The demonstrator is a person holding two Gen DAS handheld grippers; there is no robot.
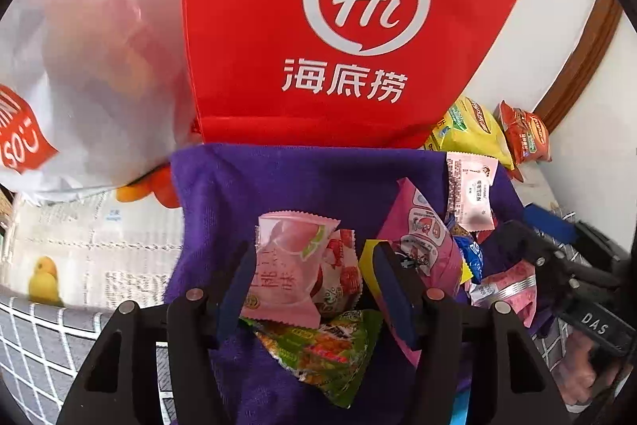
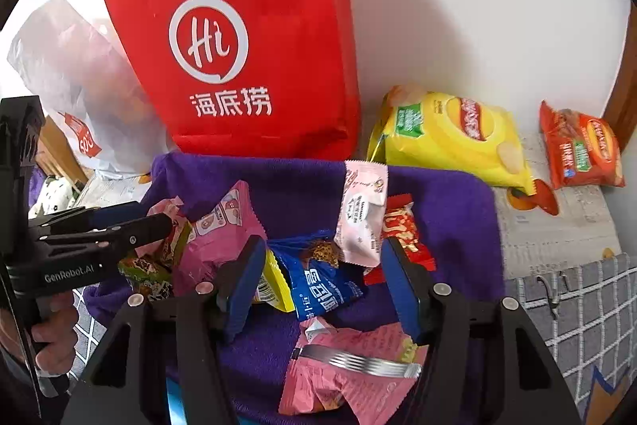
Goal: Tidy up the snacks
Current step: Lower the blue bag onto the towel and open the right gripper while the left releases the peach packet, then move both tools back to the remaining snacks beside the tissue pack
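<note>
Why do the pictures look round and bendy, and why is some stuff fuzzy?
Both wrist views use fisheye lenses, so the corners go black and straight lines curve. In the left wrist view the white plastic bag looks soft and blurry; in the right wrist view the red bag throws a soft shadow on the wall.

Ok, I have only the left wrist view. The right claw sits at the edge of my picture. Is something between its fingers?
Observer: Yes. The right claw is open around a blue packet, and the pads do not press on it.
Operator: Does the white-pink sachet hide any snack from me?
Observer: It does. A red candy wrapper lies against the right side of the white-pink sachet, on the purple towel.
Operator: How does my left claw look from outside?
Observer: From the side, the left claw reaches over the pink packets, and a hand grips its handle.
</note>
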